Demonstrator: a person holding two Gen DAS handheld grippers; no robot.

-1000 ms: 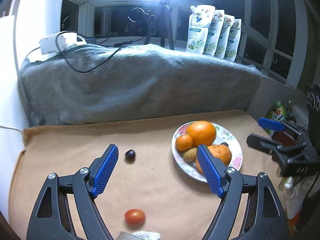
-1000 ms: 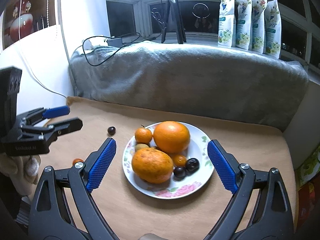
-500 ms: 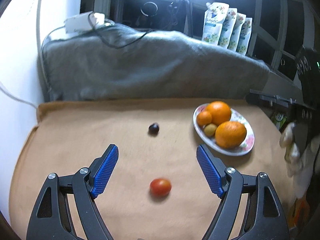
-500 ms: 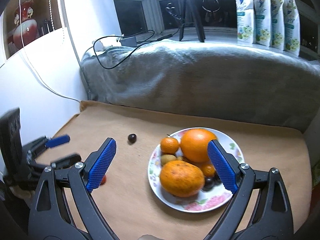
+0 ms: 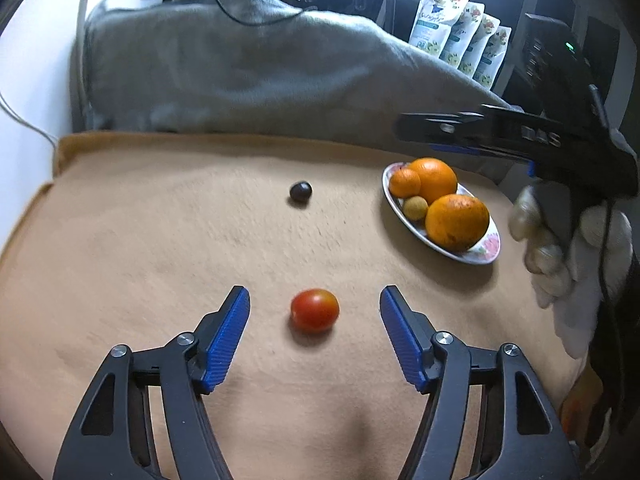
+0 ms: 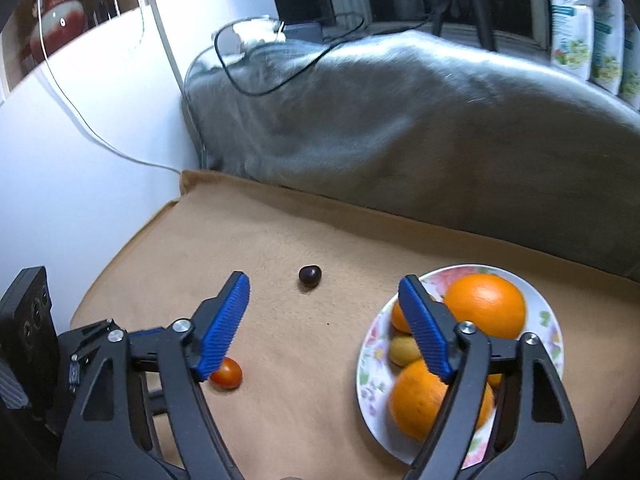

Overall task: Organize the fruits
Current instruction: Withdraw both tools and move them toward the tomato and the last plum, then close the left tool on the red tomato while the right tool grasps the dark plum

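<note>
A red cherry tomato [image 5: 315, 310] lies on the tan mat, between the fingertips of my left gripper [image 5: 315, 305]. Its jaws are closing and the blue pads stand well clear of the tomato on both sides. A dark grape [image 5: 300, 191] lies farther back on the mat. In the right wrist view the same grape [image 6: 310, 275] sits just beyond my right gripper [image 6: 324, 286]. That gripper's jaws are closing with nothing between them. A flowered plate [image 6: 370, 354] at the right holds oranges and small fruits. The tomato [image 6: 226, 374] shows partly behind the left pad.
A grey blanket [image 5: 248, 64] heaps along the back edge of the mat. White pouches [image 5: 460, 32] stand on the sill behind it. A white wall [image 6: 80, 152] with a cable bounds the left side. A gloved hand [image 5: 560, 248] holds the right gripper beside the plate [image 5: 486, 254].
Both grippers' jaws have narrowed. The left gripper has come down over the tomato, which now lies between its fingertips. The right gripper has swung left from the plate toward the grape.
</note>
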